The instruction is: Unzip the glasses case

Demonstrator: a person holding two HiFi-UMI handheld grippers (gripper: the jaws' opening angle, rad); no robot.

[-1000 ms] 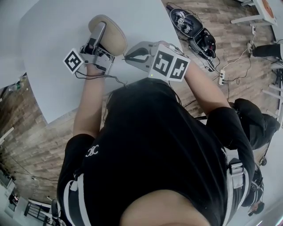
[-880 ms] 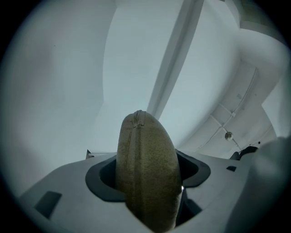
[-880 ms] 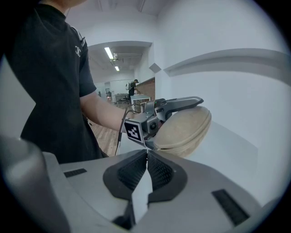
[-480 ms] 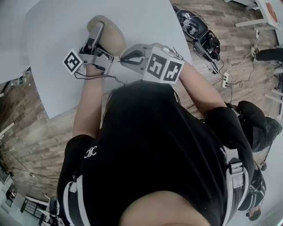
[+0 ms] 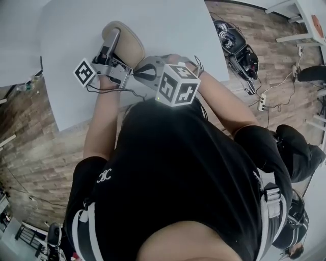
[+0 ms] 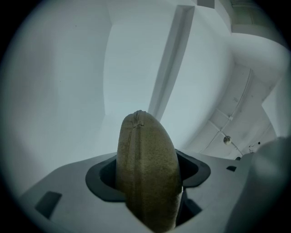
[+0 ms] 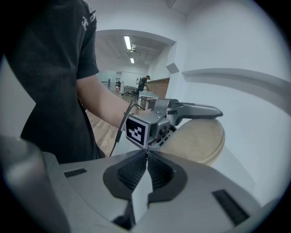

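A tan oval glasses case [image 5: 131,47] is held above the white table [image 5: 163,25]. My left gripper [image 5: 113,41] is shut on it, one finger lying across its top. In the left gripper view the case [image 6: 143,145] stands edge-on between the jaws of the left gripper [image 6: 149,176], its seam facing the camera. My right gripper [image 5: 136,75] is shut just beside the case's near end. In the right gripper view the jaws of the right gripper [image 7: 146,154] meet with nothing visible between them. Beyond them are the left gripper [image 7: 182,111] and the case [image 7: 200,141].
The table's near edge [image 5: 91,120] runs just in front of the person's body, above a wood floor. Cables and dark equipment [image 5: 239,48] lie on the floor at the right. A white table leg [image 5: 285,7] stands at the top right.
My right gripper has slid left and toward the body, along the case's near end, and its marker cube has rolled. The left gripper and case have shifted slightly.
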